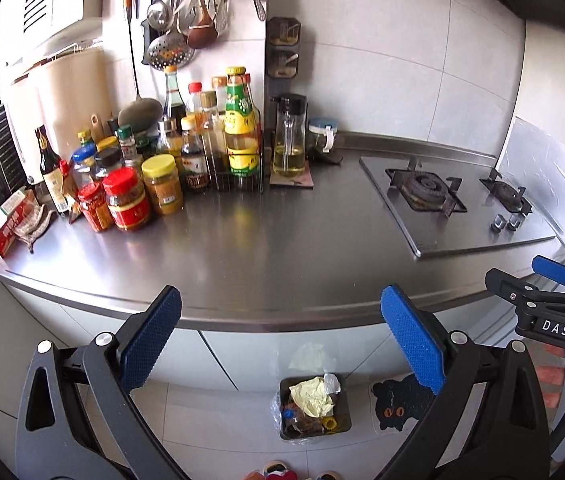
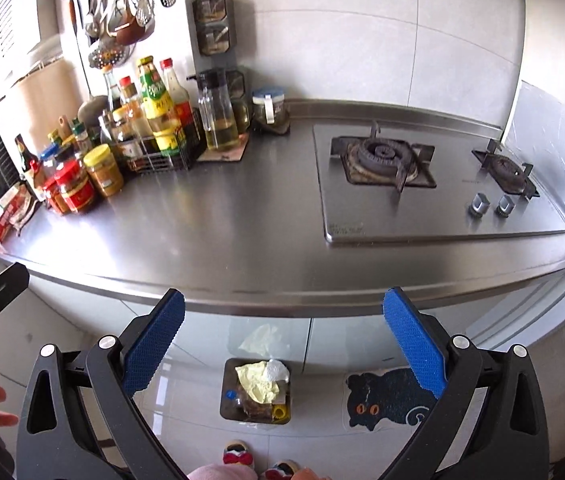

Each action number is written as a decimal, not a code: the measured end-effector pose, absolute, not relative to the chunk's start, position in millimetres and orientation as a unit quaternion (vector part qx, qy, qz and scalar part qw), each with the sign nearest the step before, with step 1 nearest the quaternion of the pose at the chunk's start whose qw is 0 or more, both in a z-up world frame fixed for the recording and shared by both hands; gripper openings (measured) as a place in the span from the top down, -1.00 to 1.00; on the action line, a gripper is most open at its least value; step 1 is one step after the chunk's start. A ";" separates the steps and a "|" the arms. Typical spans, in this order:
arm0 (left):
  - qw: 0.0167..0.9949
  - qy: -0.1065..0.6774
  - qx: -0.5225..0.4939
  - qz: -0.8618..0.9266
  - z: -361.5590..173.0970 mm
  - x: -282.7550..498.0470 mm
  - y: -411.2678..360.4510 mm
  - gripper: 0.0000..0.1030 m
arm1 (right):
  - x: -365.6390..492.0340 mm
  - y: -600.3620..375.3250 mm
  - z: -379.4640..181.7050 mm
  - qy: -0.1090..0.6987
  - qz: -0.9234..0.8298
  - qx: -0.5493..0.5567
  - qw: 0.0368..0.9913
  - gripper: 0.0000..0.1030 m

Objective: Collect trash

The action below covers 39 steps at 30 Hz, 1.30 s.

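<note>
**Occluded, cropped and unresolved items**

The trash bin [image 1: 314, 408] holds crumpled yellow paper; the smaller pieces beneath it cannot be identified. The cat-shaped mat [image 2: 392, 400] is partly covered by the right gripper's blue finger [image 2: 414, 344]. In the left wrist view, the right gripper [image 1: 550, 280] is cut off by the frame edge, so its jaw spacing cannot be read there. The slippers [image 2: 238, 454] are cropped at the bottom edge. Labels on the condiment bottles [image 1: 238, 124] are too small to read. The hanging utensils [image 1: 186, 4] overlap and are cut off at the top.
</note>
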<state>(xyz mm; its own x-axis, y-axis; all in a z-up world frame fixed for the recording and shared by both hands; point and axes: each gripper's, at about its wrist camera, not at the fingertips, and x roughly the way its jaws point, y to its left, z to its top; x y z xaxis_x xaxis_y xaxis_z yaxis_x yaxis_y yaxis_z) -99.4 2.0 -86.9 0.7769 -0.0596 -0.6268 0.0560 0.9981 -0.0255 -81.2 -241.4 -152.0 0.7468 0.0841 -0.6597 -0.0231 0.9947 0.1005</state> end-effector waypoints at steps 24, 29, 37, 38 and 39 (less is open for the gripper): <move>0.964 0.267 0.002 -0.008 -1.1 -96.5 11.5 -0.84 | -86.2 -230.2 -60.0 0.286 -0.008 0.021 0.958 -0.94; 0.963 0.270 0.001 -0.009 -2.1 -95.7 13.1 -0.84 | -85.0 -227.1 -59.3 0.287 -0.009 0.019 0.958 -0.94; 0.963 0.271 0.002 -0.010 -1.3 -93.5 16.5 -0.84 | -84.9 -226.0 -59.2 0.287 -0.011 0.019 0.958 -0.94; 0.963 0.271 0.001 -0.011 -1.2 -93.7 16.8 -0.84 | -85.0 -225.9 -59.1 0.288 -0.011 0.019 0.958 -0.94; 0.962 0.271 0.001 -0.012 -1.0 -92.9 17.3 -0.84 | -85.2 -226.2 -59.2 0.288 -0.011 0.019 0.958 -0.94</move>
<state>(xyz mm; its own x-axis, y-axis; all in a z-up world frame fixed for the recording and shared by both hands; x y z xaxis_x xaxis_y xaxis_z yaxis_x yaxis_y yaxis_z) -92.9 17.3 -1.0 0.8527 -0.0231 -0.5218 0.0242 0.9997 -0.0047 -85.2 -226.2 -59.2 0.8344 -0.0103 -0.5510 0.0317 0.9991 0.0294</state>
